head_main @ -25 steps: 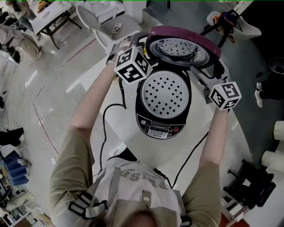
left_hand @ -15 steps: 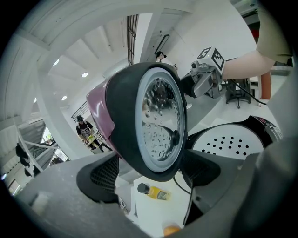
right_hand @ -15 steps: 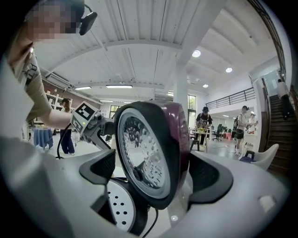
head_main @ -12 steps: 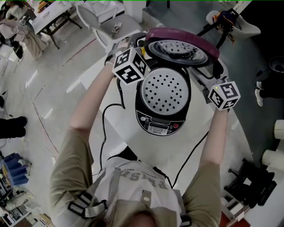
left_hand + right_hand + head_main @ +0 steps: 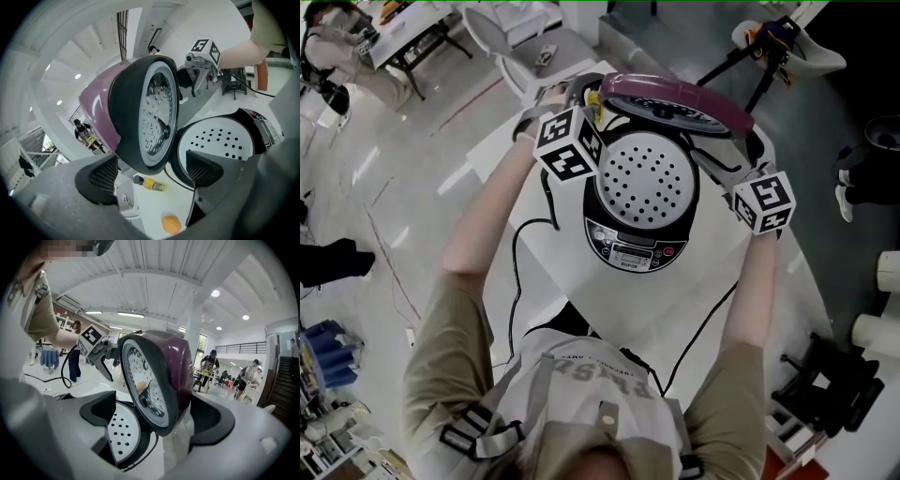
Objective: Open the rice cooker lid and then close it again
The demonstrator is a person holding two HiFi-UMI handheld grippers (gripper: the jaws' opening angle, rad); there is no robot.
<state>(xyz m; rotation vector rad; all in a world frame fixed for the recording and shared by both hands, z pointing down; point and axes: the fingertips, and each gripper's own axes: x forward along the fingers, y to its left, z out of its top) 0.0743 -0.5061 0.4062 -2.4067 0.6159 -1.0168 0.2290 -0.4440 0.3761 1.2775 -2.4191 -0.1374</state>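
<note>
The black rice cooker stands on a white table, showing a white perforated inner tray. Its maroon lid stands raised, nearly upright. My left gripper is at the lid's left edge and my right gripper at its right edge. In the left gripper view the lid sits between the wide-apart jaws of the left gripper, which is open. In the right gripper view the lid likewise stands between the spread jaws of the right gripper, also open.
A small yellow bottle and an orange fruit lie on the table behind the cooker. Black cables trail over the table's front. A white chair and a tripod stand beyond.
The lid has tipped forward from leaning back to nearly upright, with less of its inner face showing. Both grippers moved slightly up and left in the view with it.
</note>
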